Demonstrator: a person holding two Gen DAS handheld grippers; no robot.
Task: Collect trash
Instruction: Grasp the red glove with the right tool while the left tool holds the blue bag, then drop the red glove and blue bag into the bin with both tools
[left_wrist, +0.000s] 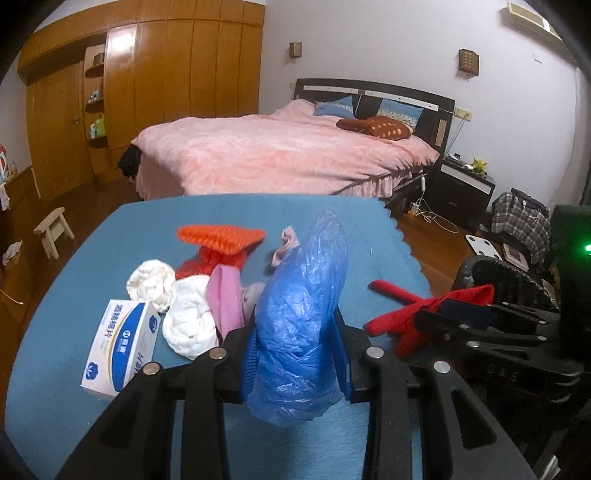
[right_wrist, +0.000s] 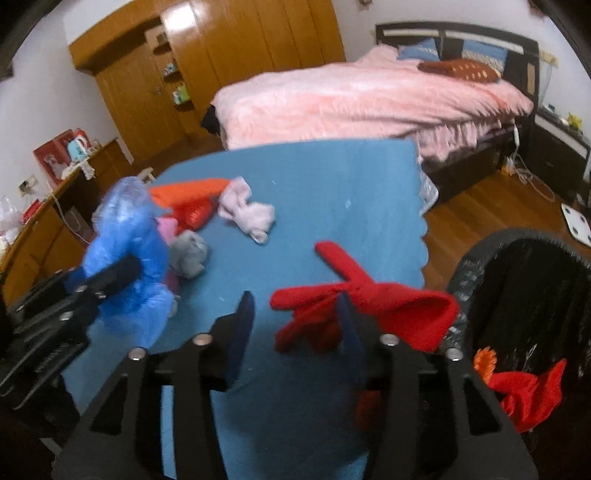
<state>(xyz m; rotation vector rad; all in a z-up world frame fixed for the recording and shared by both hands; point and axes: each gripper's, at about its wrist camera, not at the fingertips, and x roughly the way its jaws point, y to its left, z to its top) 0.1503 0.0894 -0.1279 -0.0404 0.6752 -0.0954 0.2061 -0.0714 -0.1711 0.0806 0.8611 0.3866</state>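
Blue plastic bag (left_wrist: 299, 317) sits clamped in the left gripper (left_wrist: 295, 354); right gripper (right_wrist: 295, 332) gapes wide beside a red cloth (right_wrist: 365, 306).

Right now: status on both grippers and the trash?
Left gripper shut on blue plastic bag. Right gripper open, red cloth draped on one finger. Black bin beside table edge.

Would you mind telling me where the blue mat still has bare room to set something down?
The blue mat is bare along its far edge toward the bed and between the pale pink wad and the scalloped right edge. The left is crowded: box, white wads, orange netting.
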